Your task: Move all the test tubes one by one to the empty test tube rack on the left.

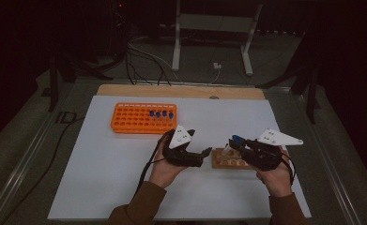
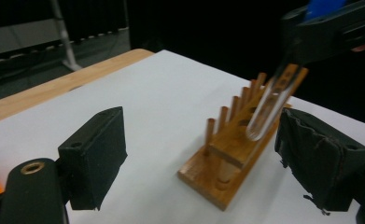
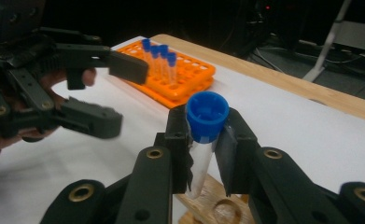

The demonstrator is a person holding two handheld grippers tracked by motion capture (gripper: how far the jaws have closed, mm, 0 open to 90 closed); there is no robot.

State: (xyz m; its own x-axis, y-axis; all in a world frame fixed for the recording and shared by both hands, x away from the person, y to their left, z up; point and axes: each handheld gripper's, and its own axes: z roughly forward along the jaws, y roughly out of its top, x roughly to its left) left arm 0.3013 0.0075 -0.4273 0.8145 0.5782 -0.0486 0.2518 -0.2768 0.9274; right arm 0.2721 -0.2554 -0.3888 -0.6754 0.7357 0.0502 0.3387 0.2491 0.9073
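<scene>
The right gripper (image 3: 207, 154) clamps a clear blue-capped tube (image 3: 203, 140) above the wooden peg rack (image 2: 238, 144); the left gripper (image 2: 208, 154) hovers nearby, jaws apart and empty.

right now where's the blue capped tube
In the right tool, the blue capped tube hangs just above the wooden rack, right of the open left tool.

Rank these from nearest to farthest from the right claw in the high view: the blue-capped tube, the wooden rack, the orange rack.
1. Blue-capped tube: clamped in the right claw, above the wooden rack.
2. Wooden rack: just below the tube, between the two hands.
3. Orange rack: far off on the table's left, behind the left hand.
</scene>
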